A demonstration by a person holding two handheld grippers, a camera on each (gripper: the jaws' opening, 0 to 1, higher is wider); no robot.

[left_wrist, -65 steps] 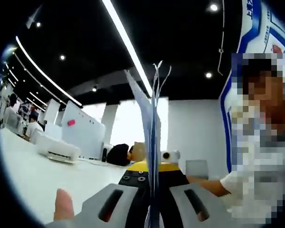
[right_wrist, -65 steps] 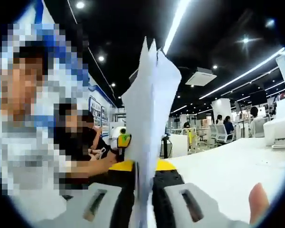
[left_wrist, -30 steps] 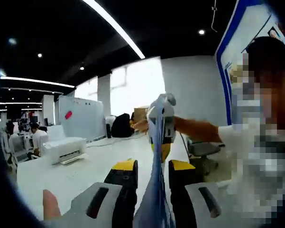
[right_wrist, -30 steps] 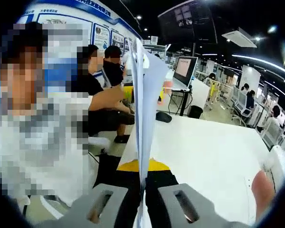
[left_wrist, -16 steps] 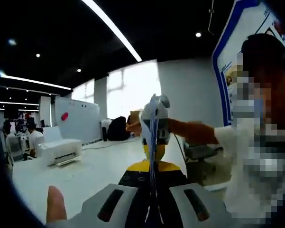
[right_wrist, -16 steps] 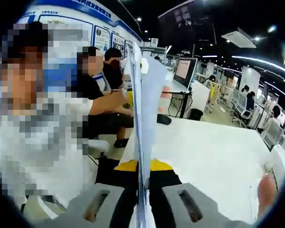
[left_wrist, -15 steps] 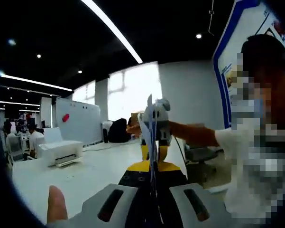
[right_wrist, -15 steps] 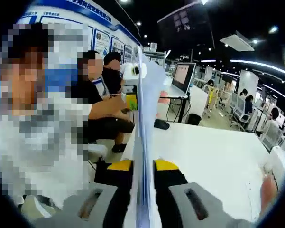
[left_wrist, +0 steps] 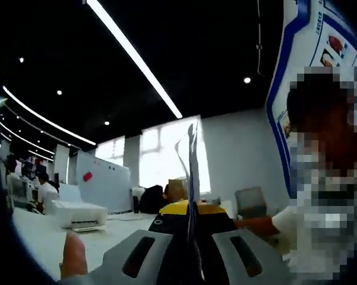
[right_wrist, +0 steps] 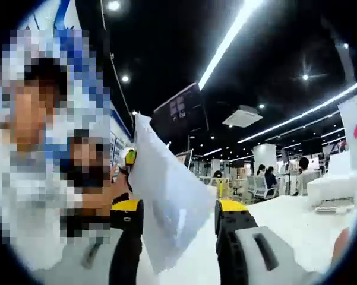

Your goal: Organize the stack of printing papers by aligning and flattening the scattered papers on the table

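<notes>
A: Where are the printing papers (left_wrist: 190, 172) in the left gripper view?

B: They stand edge-on, straight up the middle, rising from between the two jaws of the left gripper (left_wrist: 192, 221). The jaws are pressed close together with the sheets pinched in the thin slot between them. The top edges fan slightly apart above the yellow tips.

A: And in the right gripper view?

B: There the same papers (right_wrist: 166, 205) show their broad white face, tilted, with one corner pointing up to the left. They sit in the gap between the jaws of the right gripper (right_wrist: 173, 228), whose yellow-tipped jaws stand well apart on either side. The sheets do not visibly touch either jaw, so this gripper is spread wide and holds nothing.

A: Anything else nearby?

B: The white table (right_wrist: 297, 222) stretches away to the right in the right gripper view. In the left gripper view a white printer (left_wrist: 77, 214) rests on the table (left_wrist: 35, 240) at the left, with a whiteboard (left_wrist: 104, 187) behind it. A fingertip (left_wrist: 73, 255) of the person shows at the lower left.
</notes>
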